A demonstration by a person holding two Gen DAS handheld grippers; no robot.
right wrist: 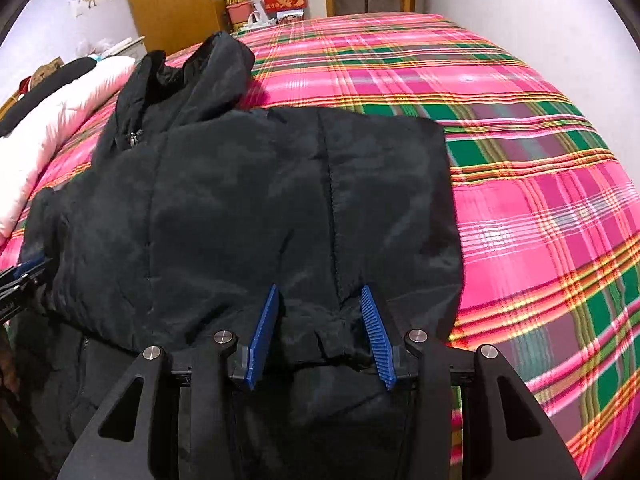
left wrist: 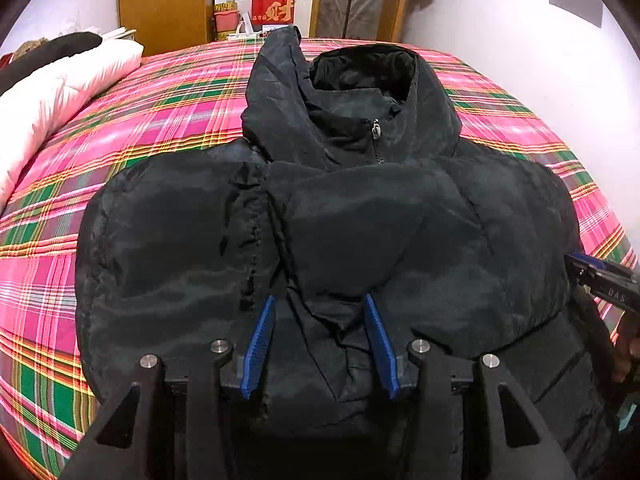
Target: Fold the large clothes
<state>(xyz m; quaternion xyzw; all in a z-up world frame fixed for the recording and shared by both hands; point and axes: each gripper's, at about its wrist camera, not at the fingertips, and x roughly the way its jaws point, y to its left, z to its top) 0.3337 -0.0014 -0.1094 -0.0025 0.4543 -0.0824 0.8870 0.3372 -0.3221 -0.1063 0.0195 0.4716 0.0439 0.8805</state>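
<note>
A black padded hooded jacket (left wrist: 320, 220) lies front up on the plaid bed, both sleeves folded in across its chest, hood (left wrist: 360, 76) at the far end. My left gripper (left wrist: 320, 304) is open, its blue fingers (left wrist: 260, 344) resting over the sleeve cuffs at the jacket's middle. My right gripper (right wrist: 320, 296) is open over the right sleeve's cuff (right wrist: 336, 340) on the jacket (right wrist: 260, 200). Each gripper shows at the edge of the other's view: the right one (left wrist: 600, 280) and the left one (right wrist: 20, 276).
The bed has a pink, green and yellow plaid sheet (right wrist: 520, 160). A white duvet (left wrist: 52, 96) with a dark garment on it lies at the far left. A wooden wardrobe (left wrist: 168, 4), boxes and a door stand beyond the bed. A white wall is on the right.
</note>
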